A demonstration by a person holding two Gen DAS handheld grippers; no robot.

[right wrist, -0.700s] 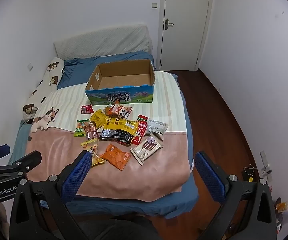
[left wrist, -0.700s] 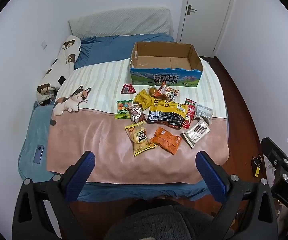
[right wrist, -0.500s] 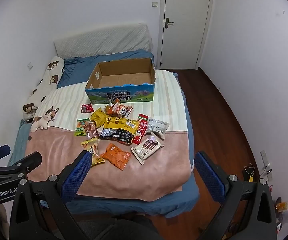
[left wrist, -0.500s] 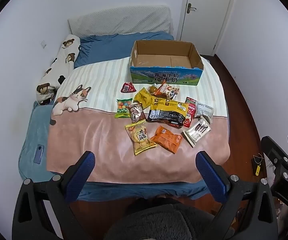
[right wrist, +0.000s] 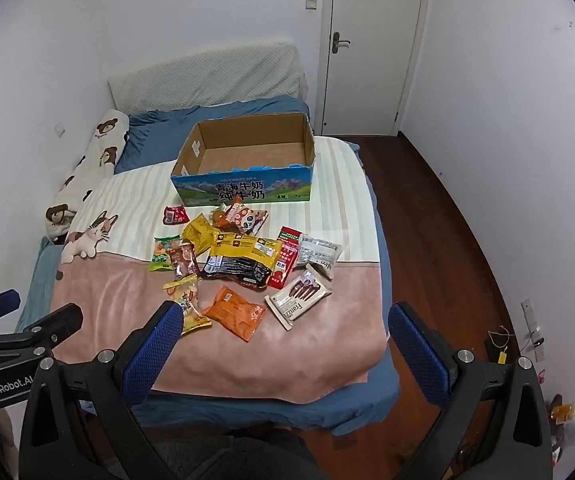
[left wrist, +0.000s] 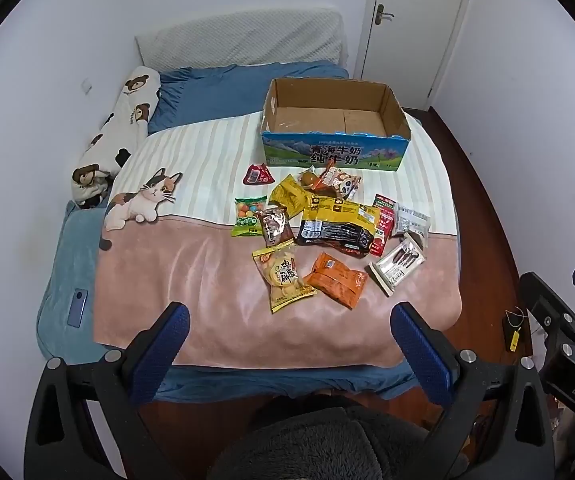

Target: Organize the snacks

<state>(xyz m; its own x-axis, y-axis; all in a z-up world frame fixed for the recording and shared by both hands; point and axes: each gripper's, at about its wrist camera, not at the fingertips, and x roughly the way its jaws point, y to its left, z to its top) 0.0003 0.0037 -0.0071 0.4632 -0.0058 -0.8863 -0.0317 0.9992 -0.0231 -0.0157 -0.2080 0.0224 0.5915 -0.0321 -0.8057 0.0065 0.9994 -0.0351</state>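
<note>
From the foot of the bed (left wrist: 215, 280), both tools hang back with jaws spread wide and nothing between them: the left tool (left wrist: 287, 344) and the right tool (right wrist: 283, 340) are well short of the snacks. Going left to right, the pile lies mid-bed on the blanket: a green candy bag (left wrist: 249, 216), a yellow chip packet (left wrist: 281, 276), an orange packet (left wrist: 337, 278), the long black-and-yellow pack (left wrist: 337, 228) overlapping its neighbours, and a white wafer pack (left wrist: 397, 266) near the right edge. The open cardboard box (left wrist: 335, 152) sits behind them, empty as far as I can see. I would worry that the soft blanket gives under a pinch, so a flat packet may slide or fold away; that a grab at the overlapped middle could lift two at once; and that the wafer pack could get nudged off the bed's side. The left view shows a phone (left wrist: 77, 308) on the blue sheet, unseen from the right; the right view shows much more of the wooden floor (right wrist: 427, 220) beside the bed.
</note>
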